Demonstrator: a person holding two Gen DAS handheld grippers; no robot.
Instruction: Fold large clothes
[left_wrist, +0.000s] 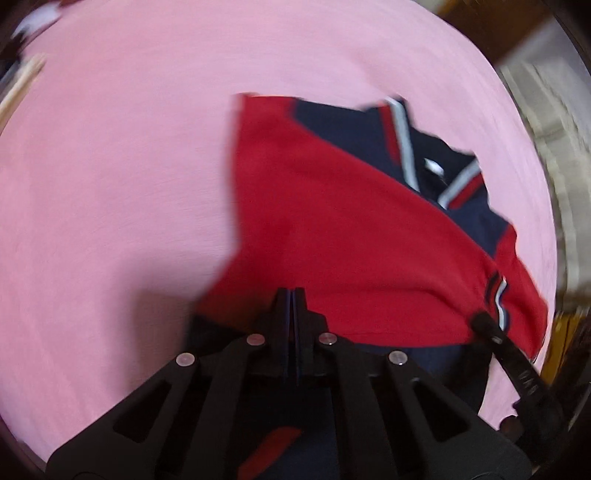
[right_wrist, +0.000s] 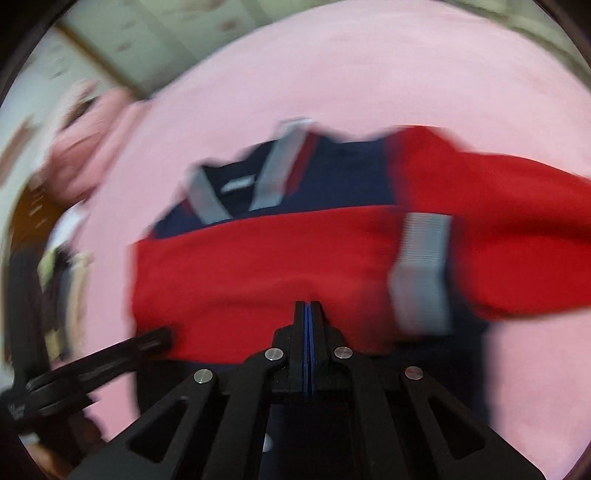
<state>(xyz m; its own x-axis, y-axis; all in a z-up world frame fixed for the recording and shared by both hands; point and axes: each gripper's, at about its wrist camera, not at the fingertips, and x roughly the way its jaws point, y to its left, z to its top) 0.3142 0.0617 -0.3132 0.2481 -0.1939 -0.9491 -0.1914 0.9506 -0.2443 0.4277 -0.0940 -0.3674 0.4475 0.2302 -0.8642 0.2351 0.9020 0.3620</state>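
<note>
On pink sheet (left_wrist: 110, 184) | red-navy shirt (left_wrist: 332, 240) | sleeve cuff (right_wrist: 423, 273) clearest from right wrist

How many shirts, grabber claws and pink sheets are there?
Shirt: 1
Grabber claws: 2, left gripper and right gripper
Pink sheet: 1
Total: 4

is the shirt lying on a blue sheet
No, the red and navy shirt lies on a pink sheet that fills the left wrist view.
</note>
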